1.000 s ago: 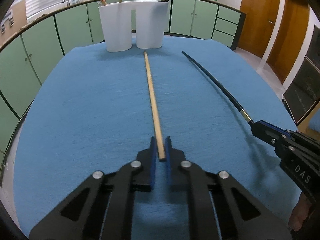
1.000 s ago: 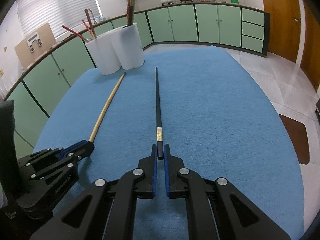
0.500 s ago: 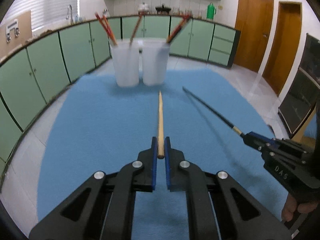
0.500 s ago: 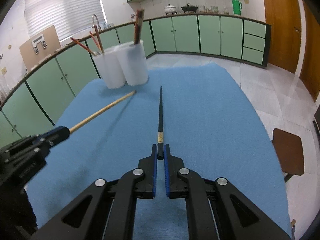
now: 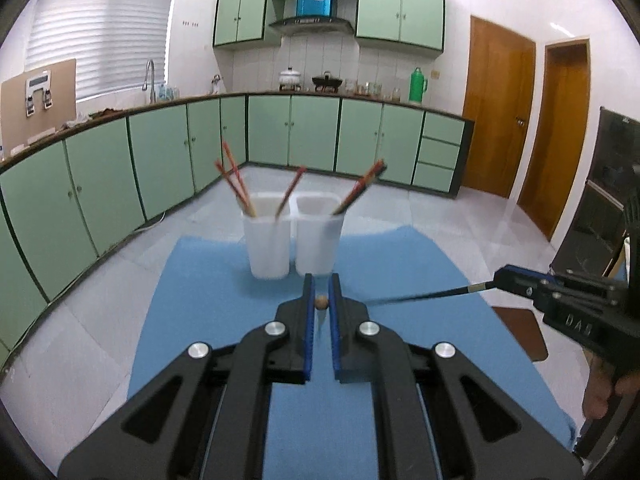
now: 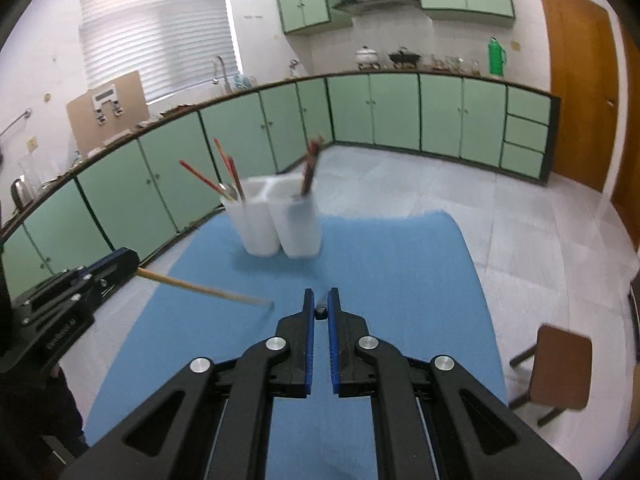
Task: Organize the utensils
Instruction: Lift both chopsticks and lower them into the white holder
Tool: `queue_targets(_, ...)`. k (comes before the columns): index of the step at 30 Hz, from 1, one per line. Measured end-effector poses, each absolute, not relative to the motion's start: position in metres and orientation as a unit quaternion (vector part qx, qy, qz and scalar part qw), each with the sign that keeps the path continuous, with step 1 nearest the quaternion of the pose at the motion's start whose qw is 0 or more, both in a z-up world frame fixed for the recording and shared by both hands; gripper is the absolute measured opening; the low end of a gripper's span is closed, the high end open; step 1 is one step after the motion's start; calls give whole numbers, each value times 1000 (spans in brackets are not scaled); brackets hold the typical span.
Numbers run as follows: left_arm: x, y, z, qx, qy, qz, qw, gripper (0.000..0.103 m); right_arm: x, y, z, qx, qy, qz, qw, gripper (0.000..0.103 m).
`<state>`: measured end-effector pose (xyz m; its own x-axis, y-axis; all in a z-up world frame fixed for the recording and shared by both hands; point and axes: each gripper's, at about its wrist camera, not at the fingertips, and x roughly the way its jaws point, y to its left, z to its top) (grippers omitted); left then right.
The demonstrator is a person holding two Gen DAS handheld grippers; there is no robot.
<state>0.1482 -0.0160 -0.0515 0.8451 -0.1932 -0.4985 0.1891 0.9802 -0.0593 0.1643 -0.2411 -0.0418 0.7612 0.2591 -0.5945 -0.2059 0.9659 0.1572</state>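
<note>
- Here each hand-held gripper pinches one chopstick by its blunt end: the left hand-held gripper clamps the wooden chopstick, the right hand-held gripper the black chopstick.
- Both sticks hang above the blue tabletop, tips free to drop, I judge, into the white holder just ahead.

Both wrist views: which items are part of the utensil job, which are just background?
Job:
- left gripper, shut on wooden chopstick
- right gripper, shut on black chopstick
- white holder with red chopsticks
- blue mat

Background:
- green thermos
- pot
- brown stool
- faucet
</note>
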Motion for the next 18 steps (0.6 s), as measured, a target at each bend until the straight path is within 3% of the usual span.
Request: queue_targets(18, 144, -2, 7, -16, 212, -133, 968, 6, 189, -198, 32, -6, 296, 201, 934, 6)
